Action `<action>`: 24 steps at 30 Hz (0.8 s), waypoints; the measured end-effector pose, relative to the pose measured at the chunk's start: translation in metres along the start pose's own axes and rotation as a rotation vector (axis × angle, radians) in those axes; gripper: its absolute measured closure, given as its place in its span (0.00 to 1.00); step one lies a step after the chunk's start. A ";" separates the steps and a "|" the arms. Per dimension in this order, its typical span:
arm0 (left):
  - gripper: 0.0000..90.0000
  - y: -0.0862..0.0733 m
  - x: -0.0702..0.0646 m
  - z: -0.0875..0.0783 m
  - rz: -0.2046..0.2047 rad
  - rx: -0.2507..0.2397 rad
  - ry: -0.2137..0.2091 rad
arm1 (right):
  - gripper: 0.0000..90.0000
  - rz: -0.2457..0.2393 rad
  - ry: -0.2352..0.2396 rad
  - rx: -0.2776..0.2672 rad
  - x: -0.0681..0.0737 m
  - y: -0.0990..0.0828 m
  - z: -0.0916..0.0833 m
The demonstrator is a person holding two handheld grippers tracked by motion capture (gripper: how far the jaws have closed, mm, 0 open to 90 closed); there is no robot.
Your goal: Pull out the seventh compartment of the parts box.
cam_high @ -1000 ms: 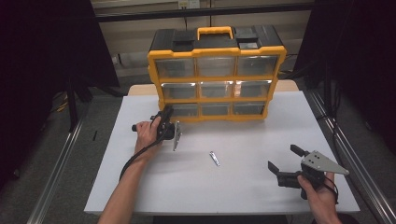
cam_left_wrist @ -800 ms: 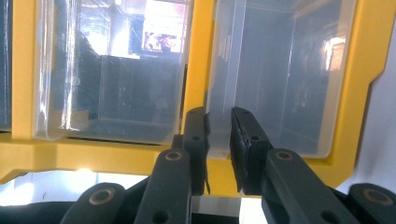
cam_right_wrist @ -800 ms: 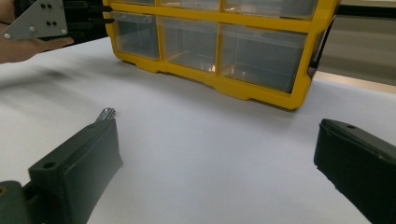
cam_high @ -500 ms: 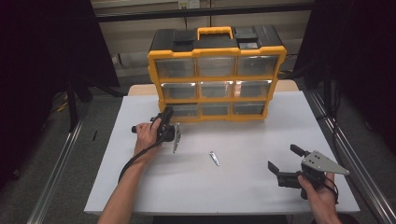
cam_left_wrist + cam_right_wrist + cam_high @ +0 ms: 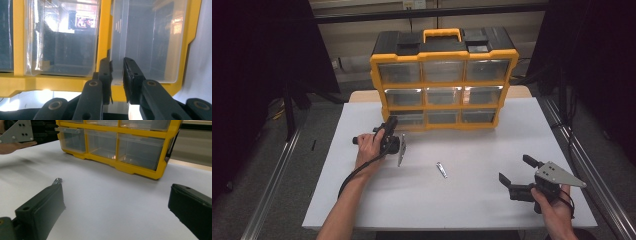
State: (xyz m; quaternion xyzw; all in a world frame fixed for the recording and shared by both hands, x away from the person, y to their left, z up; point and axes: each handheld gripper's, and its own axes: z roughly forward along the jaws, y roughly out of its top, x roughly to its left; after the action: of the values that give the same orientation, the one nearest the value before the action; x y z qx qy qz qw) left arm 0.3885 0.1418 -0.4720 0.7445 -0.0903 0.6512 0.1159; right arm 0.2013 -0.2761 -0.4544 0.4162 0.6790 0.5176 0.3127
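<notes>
The left gripper's point(image 5: 393, 120) fingers stand close together with a narrow slit between them. In the left gripper view the gripper point(image 5: 117, 67) has the front edge of a clear drawer point(image 5: 140, 37) lying in line with that slit, but I cannot tell whether the pads press on the plastic. From above, the tips sit at the bottom-left drawer point(image 5: 409, 118) of the yellow organizer point(image 5: 444, 55), which stands at the far side of the white table point(image 5: 472, 200). In the right gripper view that drawer point(image 5: 70, 138) juts slightly forward of its neighbours.

The right gripper's point(image 5: 514, 167) fingers are spread wide with nothing between them — in its own view the gripper point(image 5: 115, 200) frames bare table. It hovers near the table's near right corner, well apart from the organizer.

A small metal piece point(image 5: 441, 170) lies flat on the table between the two grippers, touching neither; the right gripper view shows it point(image 5: 57, 180) just past one finger.

Against the earlier frames nothing has shifted — the left hand point(image 5: 368, 147) stays at the drawer with the same narrow slit, the right hand point(image 5: 552, 207) holds its place, and the metal piece lies where it lay.
</notes>
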 end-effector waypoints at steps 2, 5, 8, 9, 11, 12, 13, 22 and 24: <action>0.87 0.001 0.001 -0.002 0.000 0.014 -0.014 | 0.00 -0.001 0.003 0.001 0.000 0.000 0.000; 0.87 0.000 0.001 -0.003 0.008 0.003 -0.023 | 0.00 0.000 0.003 0.001 0.000 0.000 0.000; 0.87 0.000 0.000 -0.005 -0.001 0.003 -0.017 | 0.00 -0.002 0.000 0.000 0.000 0.000 0.000; 0.87 0.000 0.000 -0.005 0.003 -0.001 -0.022 | 0.00 -0.001 -0.001 0.001 0.000 0.000 0.000; 0.87 0.001 0.000 -0.007 0.012 -0.003 0.001 | 0.00 0.000 -0.002 0.000 0.000 0.000 0.000; 0.87 0.002 0.001 -0.009 0.015 0.021 -0.019 | 0.00 -0.002 -0.001 0.000 0.000 0.000 -0.001; 0.87 0.001 0.000 -0.008 0.013 0.006 -0.007 | 0.00 -0.003 0.000 0.002 0.000 0.000 -0.001; 0.87 0.002 -0.001 -0.013 0.003 -0.004 -0.010 | 0.00 0.000 -0.006 0.000 0.000 0.000 0.000; 0.87 0.002 -0.002 -0.013 -0.008 -0.009 -0.001 | 0.00 -0.003 0.000 0.005 0.000 0.000 0.000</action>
State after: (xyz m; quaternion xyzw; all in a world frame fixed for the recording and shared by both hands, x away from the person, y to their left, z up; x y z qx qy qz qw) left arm 0.3755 0.1435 -0.4718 0.7447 -0.0905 0.6499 0.1217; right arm 0.2013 -0.2760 -0.4544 0.4160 0.6809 0.5156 0.3123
